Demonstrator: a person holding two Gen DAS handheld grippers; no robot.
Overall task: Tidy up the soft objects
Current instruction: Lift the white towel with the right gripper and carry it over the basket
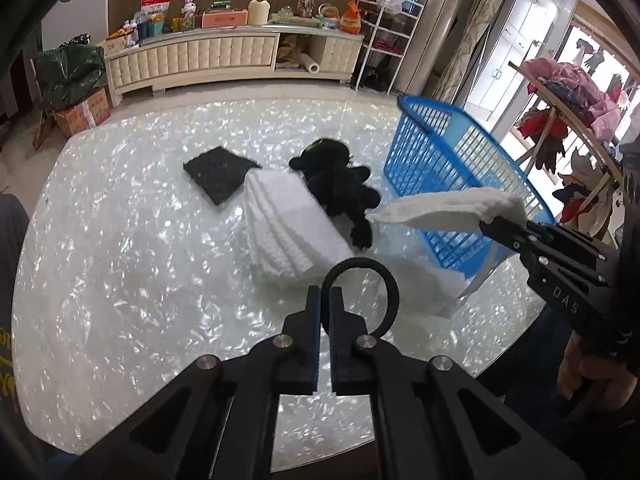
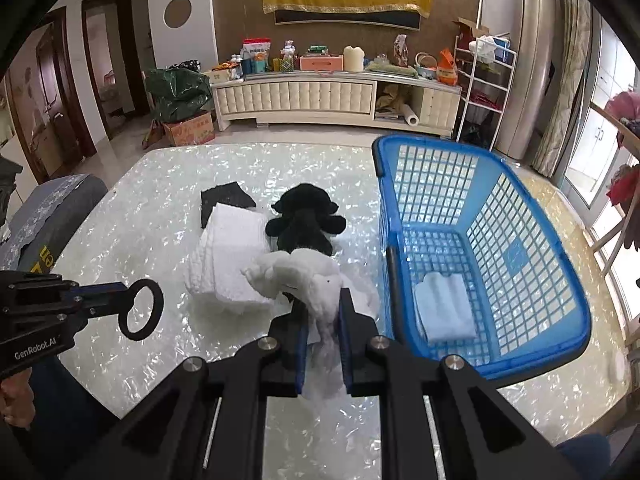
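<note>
Right gripper [image 2: 322, 320]: fingers clamped on a white cloth [image 2: 304, 276], left of the blue basket [image 2: 520, 216]. Left gripper [image 1: 325, 312]: fingers pressed together.

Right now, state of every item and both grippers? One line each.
left gripper: shut on black ring, held above the table
right gripper: shut on white cloth, lifted
blue basket: upright, holds one folded light cloth
white towel stack: folded, on table
black plush toy: lying on table, beside the stack
black pad: flat on table
</note>
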